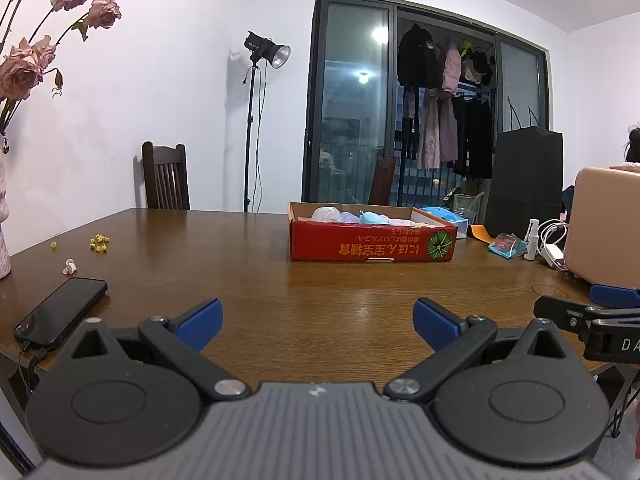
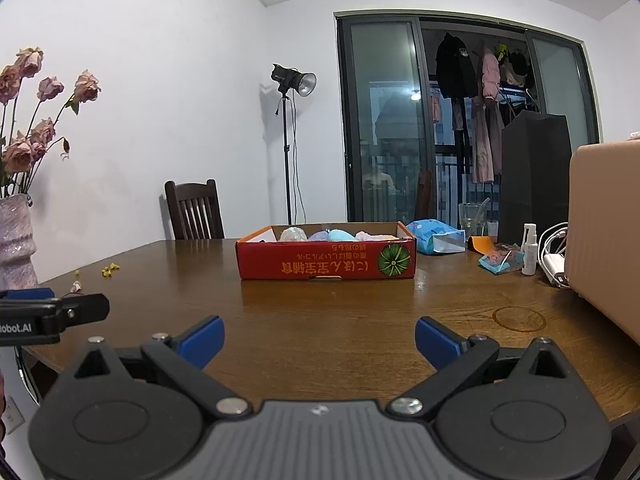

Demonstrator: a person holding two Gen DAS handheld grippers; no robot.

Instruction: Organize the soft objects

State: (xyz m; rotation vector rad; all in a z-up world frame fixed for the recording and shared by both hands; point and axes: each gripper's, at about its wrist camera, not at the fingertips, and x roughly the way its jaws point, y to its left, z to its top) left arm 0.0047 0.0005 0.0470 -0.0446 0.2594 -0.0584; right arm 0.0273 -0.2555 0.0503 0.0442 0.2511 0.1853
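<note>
A red cardboard box (image 1: 372, 246) (image 2: 326, 266) stands on the wooden table (image 1: 240, 280) (image 2: 320, 320) toward the far side. Several soft pastel items (image 1: 360, 216) (image 2: 320, 235) lie inside it: white, purple, blue and pink. My left gripper (image 1: 318, 320) is open and empty, low over the near table edge, well short of the box. My right gripper (image 2: 319, 340) is open and empty, also near the front edge. Each gripper shows at the side of the other's view: the right gripper (image 1: 592, 316), the left gripper (image 2: 60, 312).
A black phone (image 1: 60, 308) lies at the near left. A vase with dried roses (image 2: 16, 236) stands at left, with petals (image 1: 98, 242) scattered nearby. A tan box (image 2: 604, 232), cables, spray bottle (image 2: 529, 248), glass, blue packet (image 2: 436, 236) and black bag (image 1: 524, 184) crowd the right side.
</note>
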